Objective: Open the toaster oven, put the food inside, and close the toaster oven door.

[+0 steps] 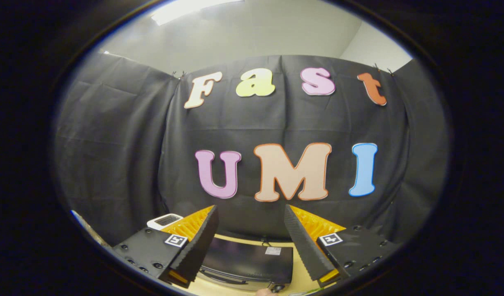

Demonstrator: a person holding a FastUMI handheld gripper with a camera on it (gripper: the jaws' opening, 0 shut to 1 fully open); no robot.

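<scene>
Gripper point(250, 230) spread wide, holding nothing, raised above counter point(301, 271). Black oven point(246, 261) below and between the fingers, sitting on the counter, door handle along its near edge. White device point(165, 221) beyond left finger.

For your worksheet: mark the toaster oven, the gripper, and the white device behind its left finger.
toaster oven point(246, 259): gripper view, dark top panel.
gripper point(250, 213): gripper view, open gap between fingertips.
white device point(165, 221): gripper view, its top face.

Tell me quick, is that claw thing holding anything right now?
Gripper: open, jaws spread wide, holding nothing; it hangs above the black toaster oven, which sits below between them.
</scene>
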